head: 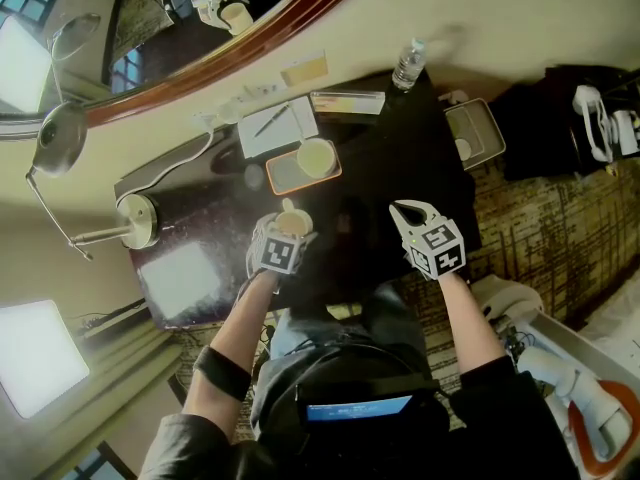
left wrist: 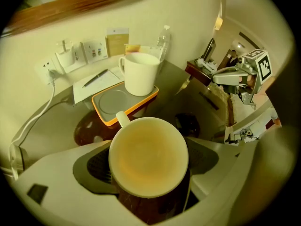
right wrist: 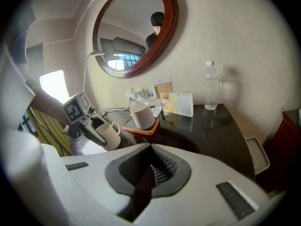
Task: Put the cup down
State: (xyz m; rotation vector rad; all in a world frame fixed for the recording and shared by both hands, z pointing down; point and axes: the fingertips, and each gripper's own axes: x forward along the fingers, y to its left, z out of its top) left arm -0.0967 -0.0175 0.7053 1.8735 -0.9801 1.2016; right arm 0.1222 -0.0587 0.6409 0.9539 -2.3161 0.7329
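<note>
A white cup (left wrist: 148,145) stands upright near the front left of the dark table (head: 370,183), its handle pointing toward the orange tray (left wrist: 106,106). My left gripper (left wrist: 146,163) points steeply down over it, a pad against each side of the cup. The same cup (right wrist: 109,134) and left gripper (right wrist: 89,126) show in the right gripper view. A second white cup (head: 316,156) stands on the orange tray (head: 285,175). My right gripper (head: 410,211) hovers over the table's right part, shut and empty, its jaws (right wrist: 151,166) closed together.
A water bottle (head: 408,65) stands at the back right by the wall. A notepad with a pen (head: 277,125) and a card stand (right wrist: 177,103) lie behind the tray. A desk lamp base (head: 135,220) sits at the left. A white bin (head: 472,133) stands beside the table's right edge.
</note>
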